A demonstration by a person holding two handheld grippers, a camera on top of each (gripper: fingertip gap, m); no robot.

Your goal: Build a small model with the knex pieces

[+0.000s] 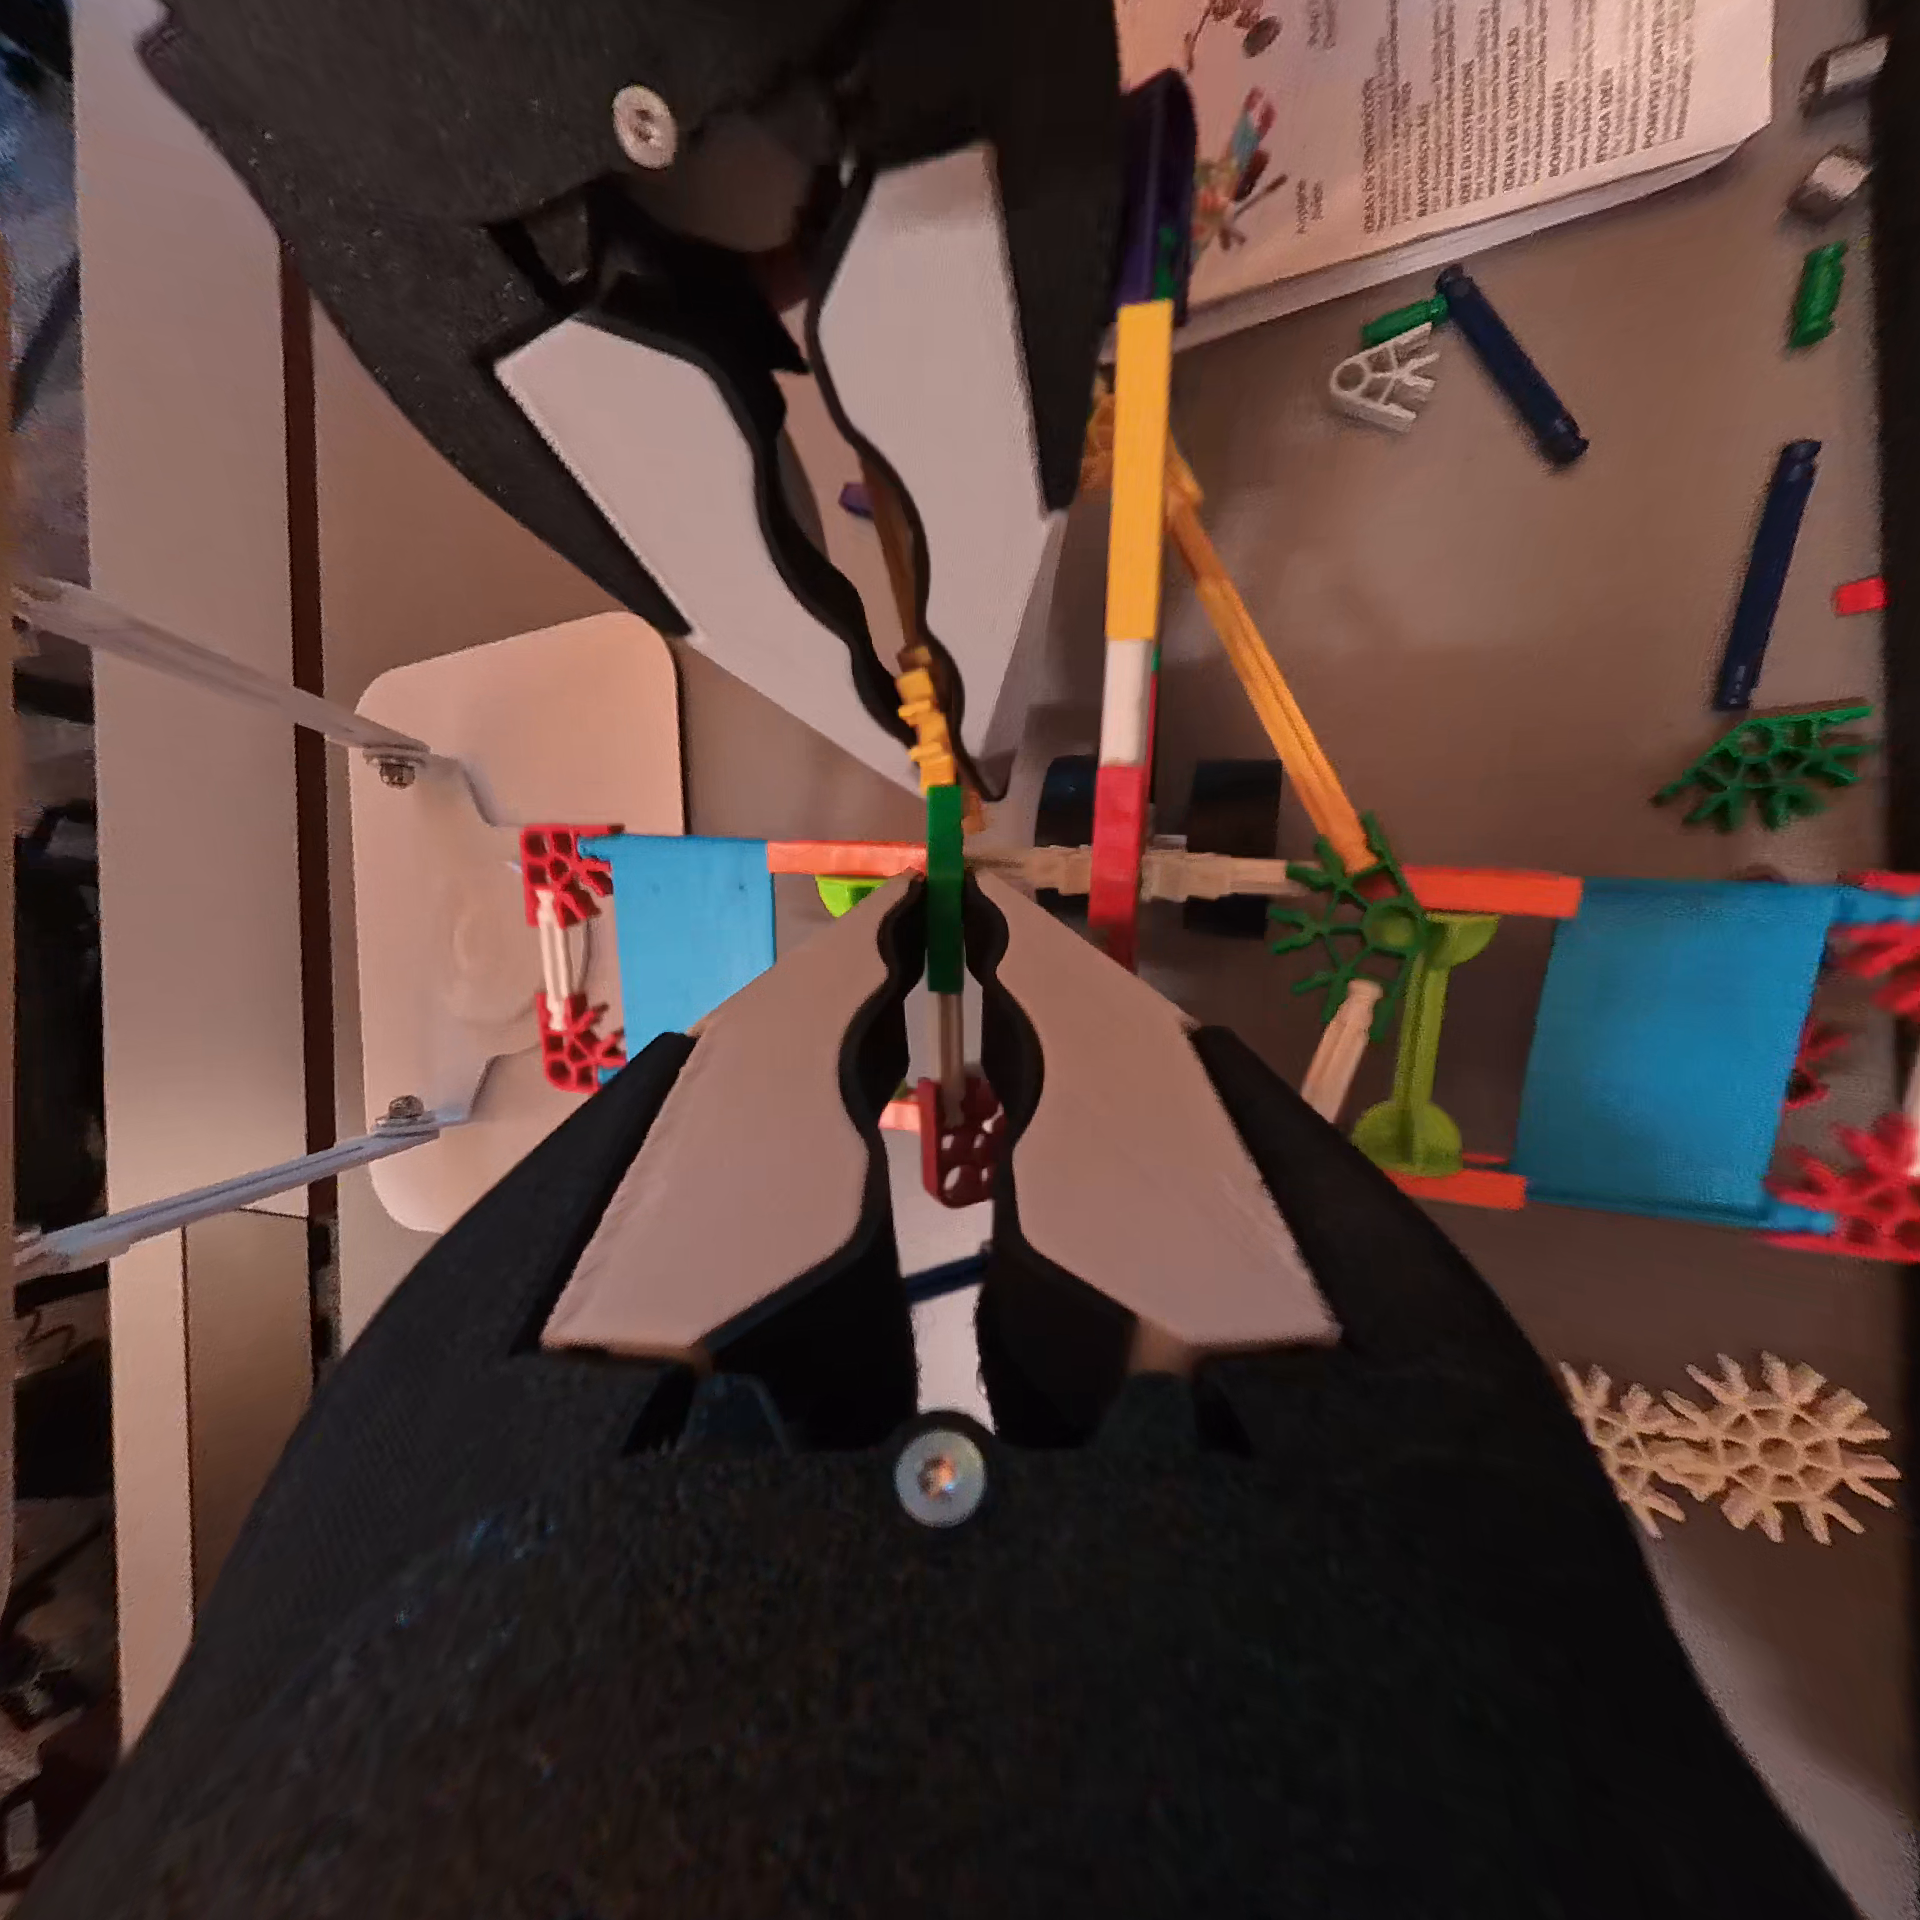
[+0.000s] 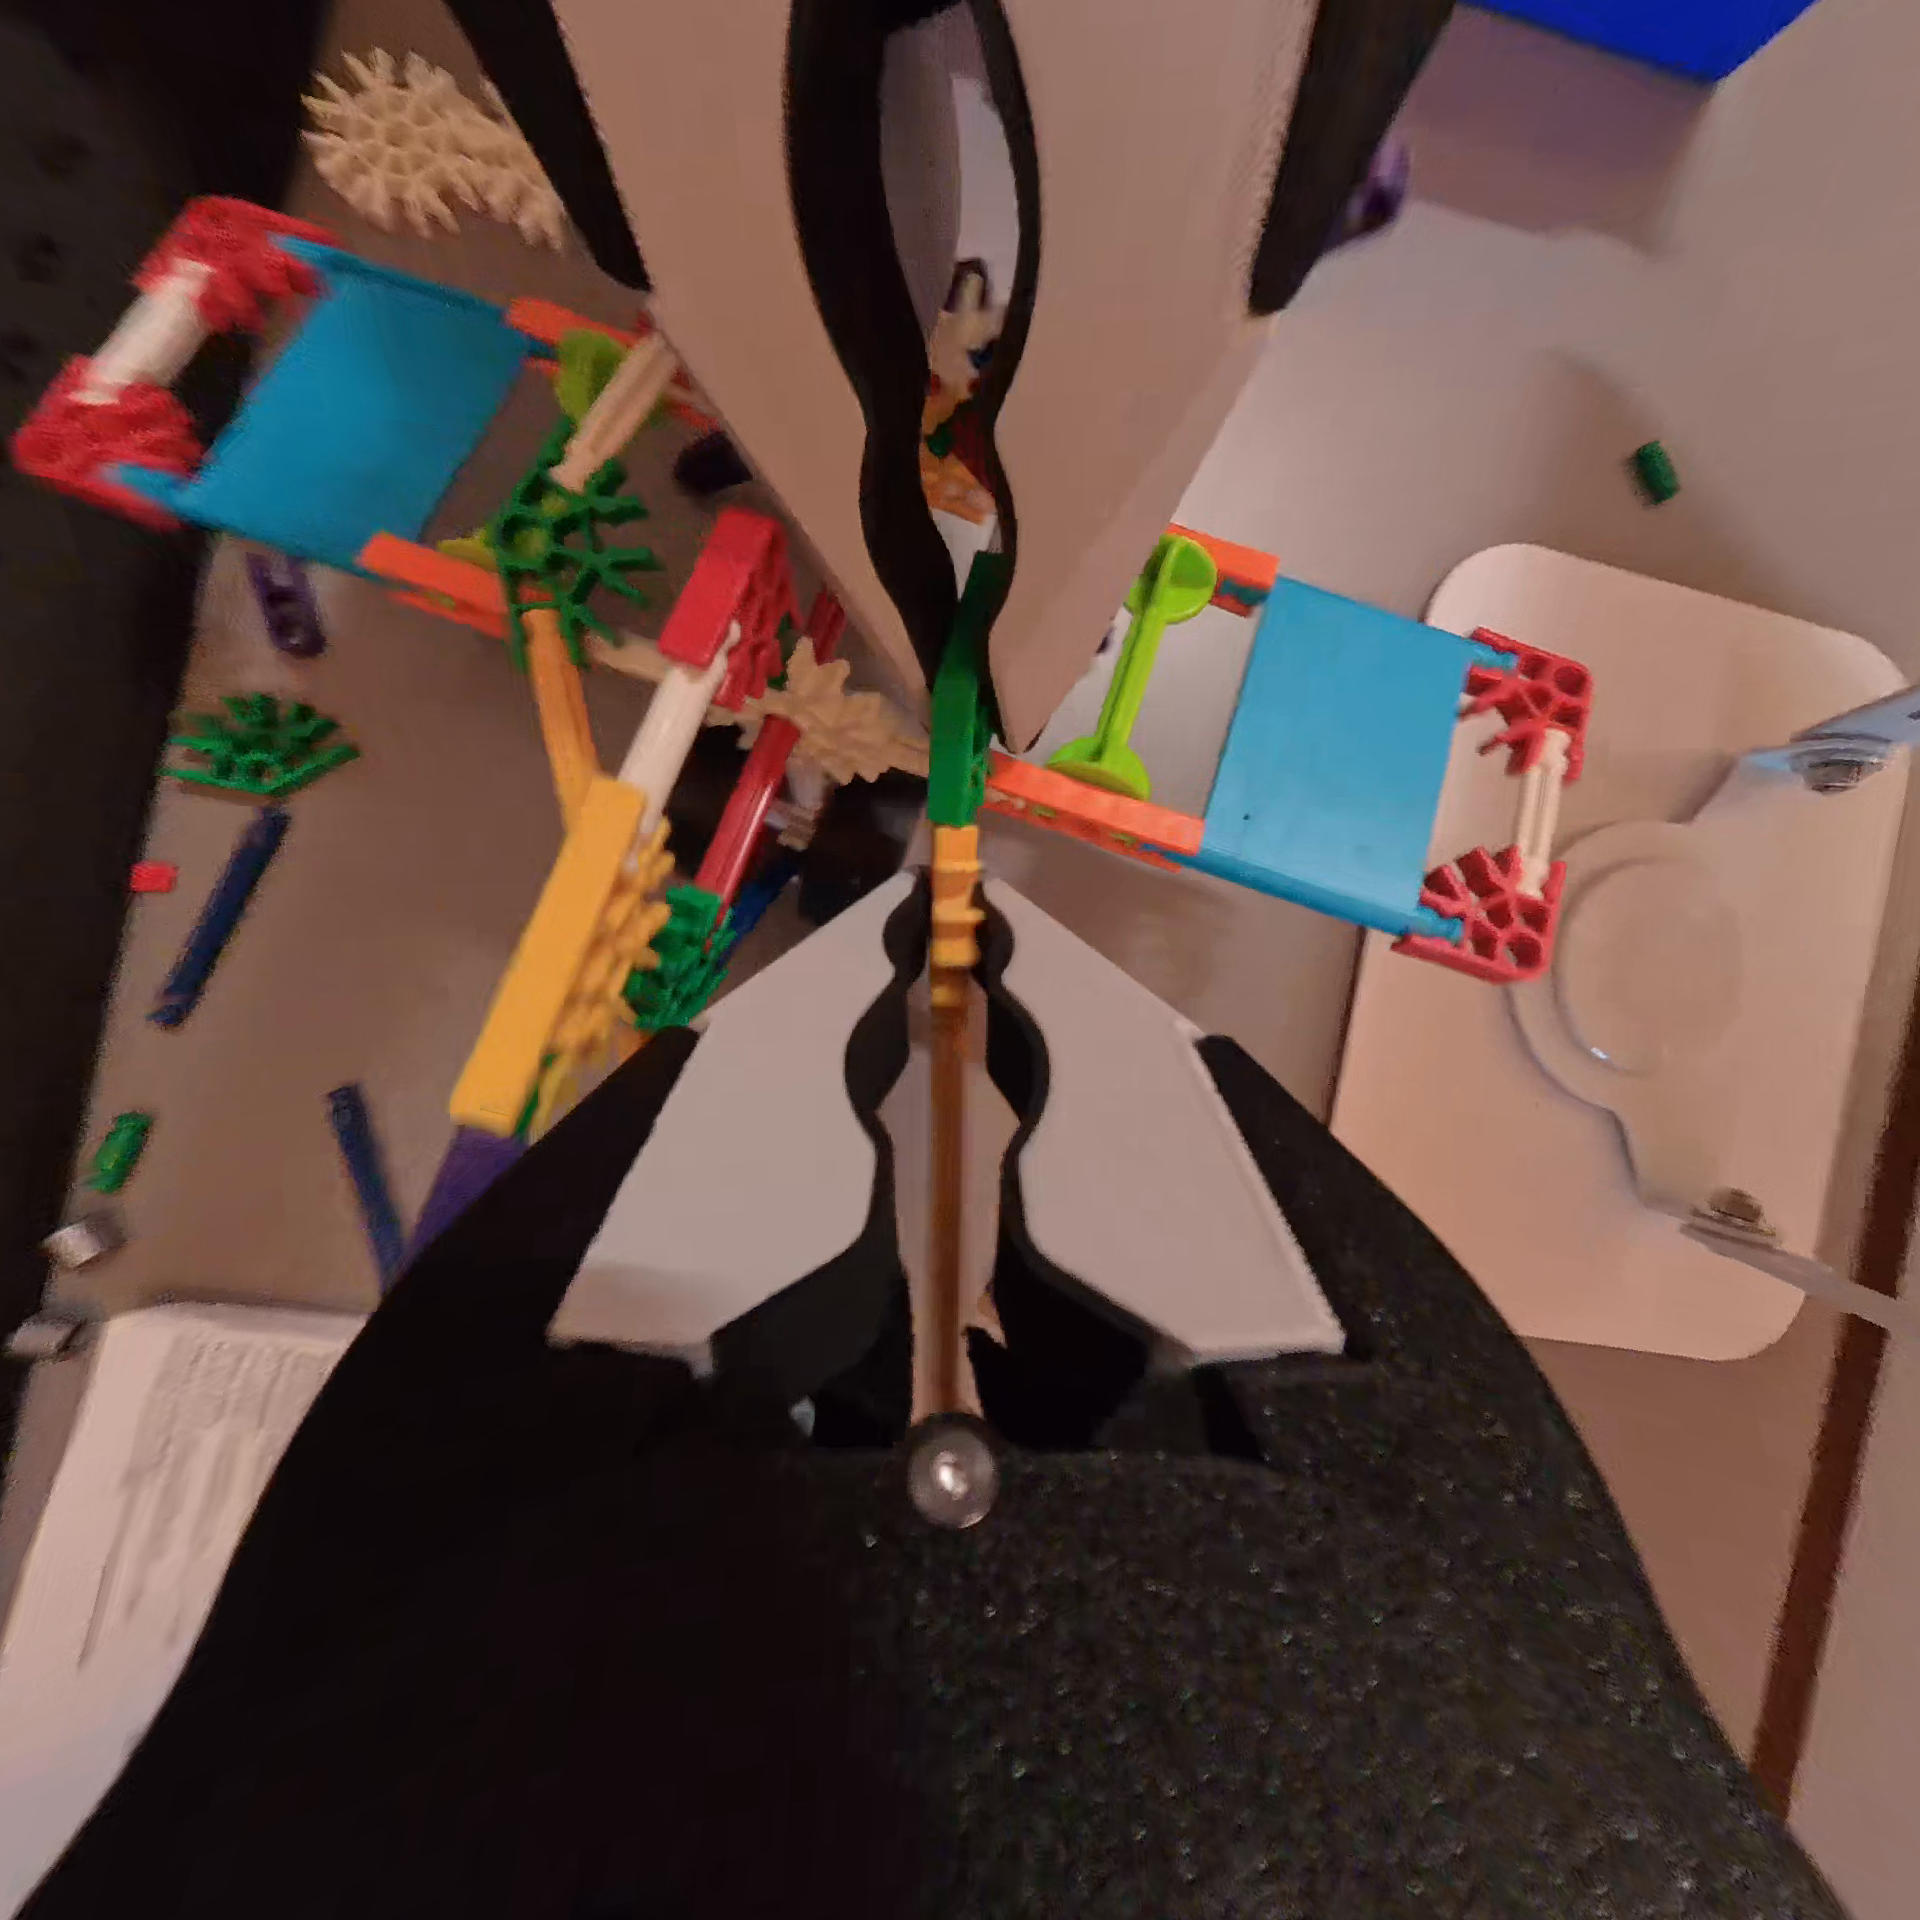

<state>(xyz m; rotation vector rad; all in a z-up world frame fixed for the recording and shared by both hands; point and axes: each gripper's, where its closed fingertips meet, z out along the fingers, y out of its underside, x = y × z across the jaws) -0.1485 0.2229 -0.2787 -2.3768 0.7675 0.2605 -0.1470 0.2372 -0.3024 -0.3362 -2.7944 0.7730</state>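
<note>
Green connector (image 1: 945,883) sits above the desk (image 1: 1558,582), pinched by the left gripper (image 1: 945,914); right gripper (image 2: 956,935) clamps the yellow rod (image 2: 954,925) meeting it. Misalignment could likely pop the joint.

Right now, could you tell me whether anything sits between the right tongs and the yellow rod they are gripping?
Nothing visible does. The right tongs are closed directly on the yellow rod, whose tip meets the green connector that the left tongs hold.

We are seeing both grippers crowding the model's (image 1: 1683,1039) hub; loose rods (image 1: 1761,571) and connectors (image 1: 1730,1449) are cluttering the right.
</note>
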